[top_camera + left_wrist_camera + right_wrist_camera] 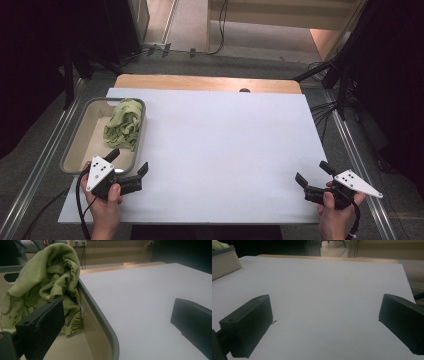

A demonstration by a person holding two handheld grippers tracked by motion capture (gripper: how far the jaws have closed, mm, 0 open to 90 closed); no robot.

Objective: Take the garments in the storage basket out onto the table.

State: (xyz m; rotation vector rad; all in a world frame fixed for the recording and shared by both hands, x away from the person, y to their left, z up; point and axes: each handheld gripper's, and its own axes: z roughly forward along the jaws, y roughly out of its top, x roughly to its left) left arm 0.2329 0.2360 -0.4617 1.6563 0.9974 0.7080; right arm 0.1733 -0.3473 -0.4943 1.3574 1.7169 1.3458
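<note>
Left gripper sits at the near left of the table, its black jaws spread wide with nothing between them; one jaw hangs over the near right corner of the tub, the other over the white sheet. A hand grips its body from below, and a grey three-cornered plate tops it. In the left gripper view the tub's rim runs between the two blocky, matte jaws.

The cloth lies in the far right part of the tub, a soft, crumpled heap of pale green fabric printed with dark line drawings. Its long axis runs near to far along the tub's right wall, and its far end laps over the rim. In the left gripper view the cloth bulks up just beyond the left jaw, leaning on the wall.

The tub is a rounded rectangle, beige inside with a smooth grey rim, and stands at the left edge of the sheet. The sheet is flat and matte, covering a wooden table.

Right gripper rests at the near right, well apart from the tub, jaws likewise spread and holding nothing, pointing left and far across the bare sheet.
</note>
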